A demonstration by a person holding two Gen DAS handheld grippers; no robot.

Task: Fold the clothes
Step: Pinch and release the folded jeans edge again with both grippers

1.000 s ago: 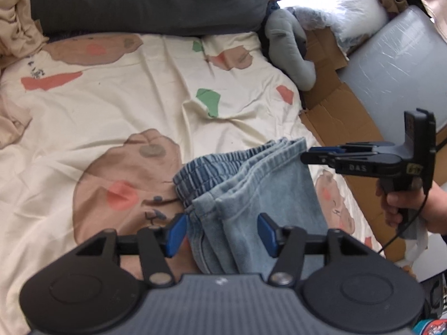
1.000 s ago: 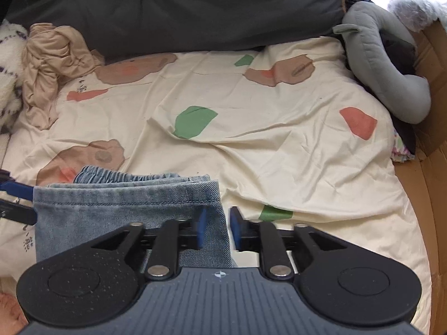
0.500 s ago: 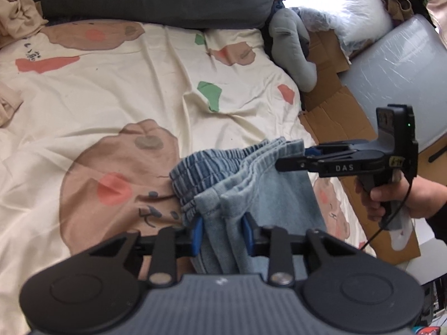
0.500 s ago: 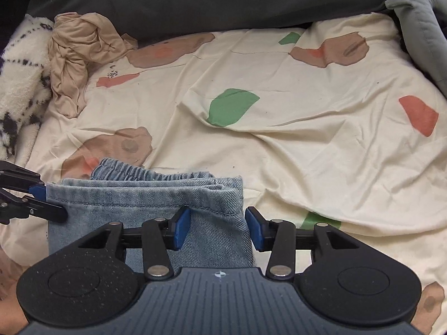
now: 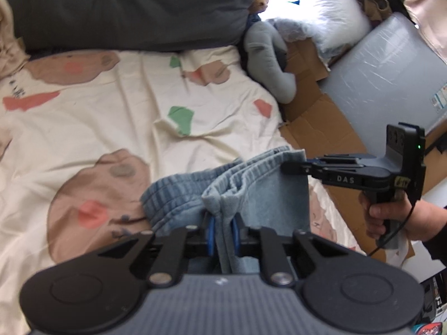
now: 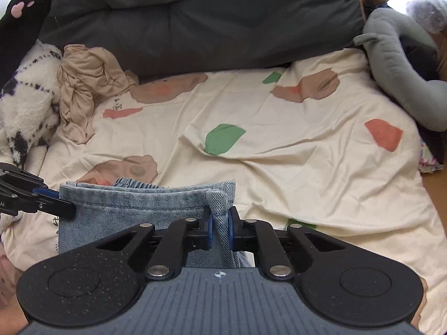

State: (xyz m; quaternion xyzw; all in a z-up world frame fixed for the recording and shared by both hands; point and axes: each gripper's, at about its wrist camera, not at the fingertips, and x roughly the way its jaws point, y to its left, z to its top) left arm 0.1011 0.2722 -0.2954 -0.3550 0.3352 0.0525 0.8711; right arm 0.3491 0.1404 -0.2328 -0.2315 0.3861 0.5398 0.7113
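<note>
Folded light-blue jeans lie on the cream patterned bed sheet, elastic waistband bunched at the left. My left gripper has its jaws closing, and the blue pads pinch the near left corner of the denim. In the right wrist view the jeans stretch leftward, and my right gripper is closing with its pads pressed on the folded right corner. The right gripper shows in the left wrist view at the denim's far edge, held by a hand. The left gripper bites the opposite corner.
A dark grey duvet runs along the back. A beige garment and a fluffy white blanket sit at the left, a grey plush at the right. Cardboard and a grey board lie beside the bed.
Both grippers went from open around the jeans' corners to closed on them. The gripped denim edge has risen a little off the sheet.
</note>
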